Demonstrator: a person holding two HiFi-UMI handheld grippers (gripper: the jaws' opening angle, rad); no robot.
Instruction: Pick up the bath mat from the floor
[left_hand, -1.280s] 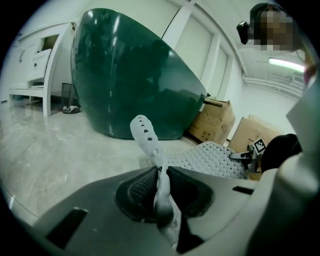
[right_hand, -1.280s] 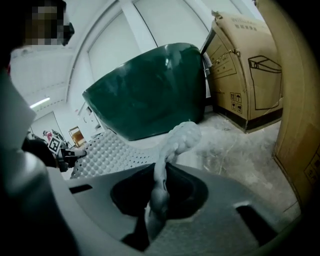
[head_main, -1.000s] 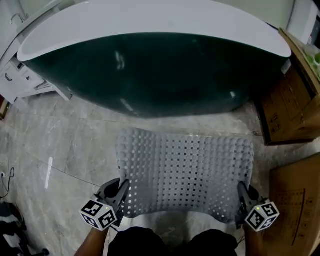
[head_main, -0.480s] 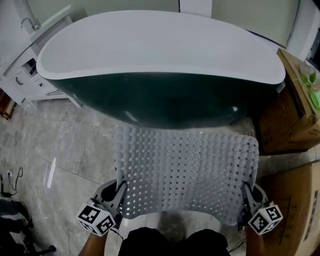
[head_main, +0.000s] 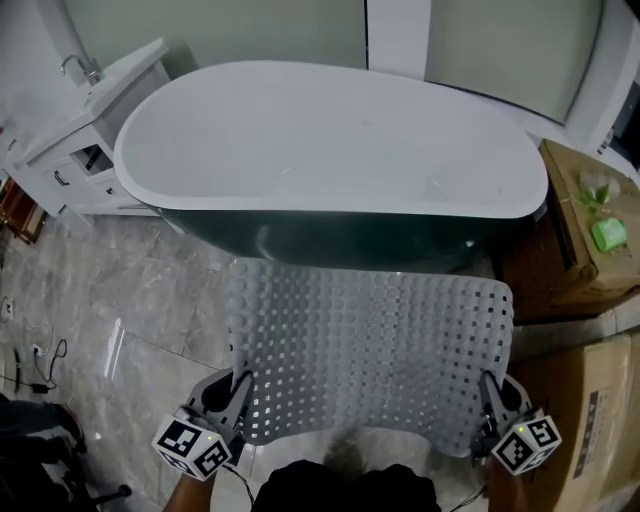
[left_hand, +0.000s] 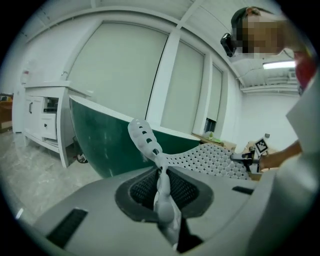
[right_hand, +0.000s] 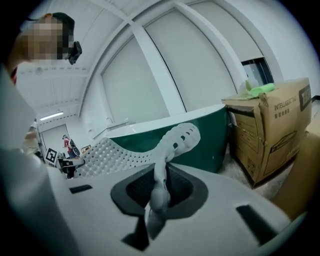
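We note the grey perforated bath mat (head_main: 370, 350) held up off the marble floor (head_main: 130, 300) and spread flat between both grippers. The left gripper (head_main: 240, 388) is clenched on the mat's near left corner and the right gripper (head_main: 489, 393) on its near right corner (the rubber is pinched into a fold in each). The far edge lies towards the green-sided bathtub (head_main: 330, 170). A cardboard box (head_main: 565, 240) stands to the right.
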